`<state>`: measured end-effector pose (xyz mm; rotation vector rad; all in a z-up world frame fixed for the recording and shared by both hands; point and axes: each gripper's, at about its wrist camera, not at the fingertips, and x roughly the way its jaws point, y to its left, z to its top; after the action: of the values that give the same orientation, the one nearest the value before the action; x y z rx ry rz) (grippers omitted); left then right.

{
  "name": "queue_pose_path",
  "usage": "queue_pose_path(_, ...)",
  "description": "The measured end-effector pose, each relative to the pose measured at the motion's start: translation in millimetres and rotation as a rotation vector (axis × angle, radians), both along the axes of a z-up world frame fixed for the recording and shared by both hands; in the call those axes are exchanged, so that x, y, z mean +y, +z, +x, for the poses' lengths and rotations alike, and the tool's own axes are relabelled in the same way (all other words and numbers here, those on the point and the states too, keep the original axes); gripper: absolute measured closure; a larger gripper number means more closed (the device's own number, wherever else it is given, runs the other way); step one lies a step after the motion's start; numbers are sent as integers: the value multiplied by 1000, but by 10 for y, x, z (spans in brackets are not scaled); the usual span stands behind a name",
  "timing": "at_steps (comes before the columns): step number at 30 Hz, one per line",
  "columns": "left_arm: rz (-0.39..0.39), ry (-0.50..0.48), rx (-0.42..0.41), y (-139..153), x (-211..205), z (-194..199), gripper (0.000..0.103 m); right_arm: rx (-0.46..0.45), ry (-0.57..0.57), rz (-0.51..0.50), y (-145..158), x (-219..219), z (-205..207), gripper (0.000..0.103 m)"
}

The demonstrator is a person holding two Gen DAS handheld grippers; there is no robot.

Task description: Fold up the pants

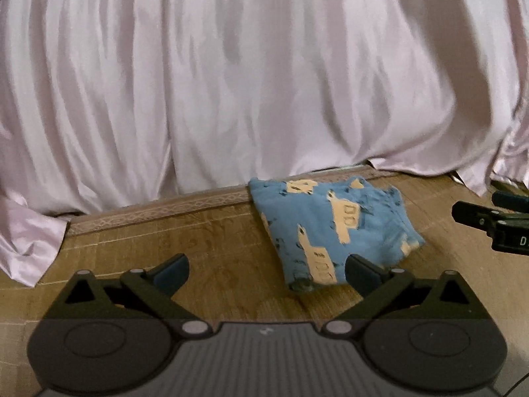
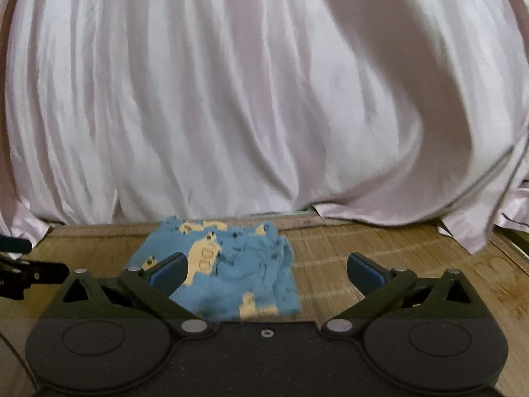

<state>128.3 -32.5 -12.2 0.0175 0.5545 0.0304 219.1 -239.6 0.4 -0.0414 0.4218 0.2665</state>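
While both tools hover above the woven straw-coloured bamboo mat, the left gripper stands released, its dark fingers with blue rubber pads spread wide and holding nothing. Its right pad edge overlaps the near corner of the folded blue pants with cream vehicle prints, a soft, rumpled, roughly rectangular bundle lying flat on the mat. The right gripper is likewise released and empty; the pants lie between and just beyond its fingers, toward the left one. Bare mat extends to the left of the bundle in the left wrist view and to its right in the right wrist view. Behind, a patterned mat border meets a glossy, pleated pale pink satin curtain.
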Motion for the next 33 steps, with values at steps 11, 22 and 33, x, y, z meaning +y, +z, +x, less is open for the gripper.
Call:
queue_pose_path(11,18,-43,26,3,-126,-384,0,-6,-41,-7,73,-68,-596,1)
queue_pose_path(22,15,-50,-8,16,-221,-548,0,-7,-59,-2,66,-79,-953,1)
queue_pose_path(33,31,-47,-21,-84,-288,-495,0,-13,-2,-56,-211,-126,-939,1)
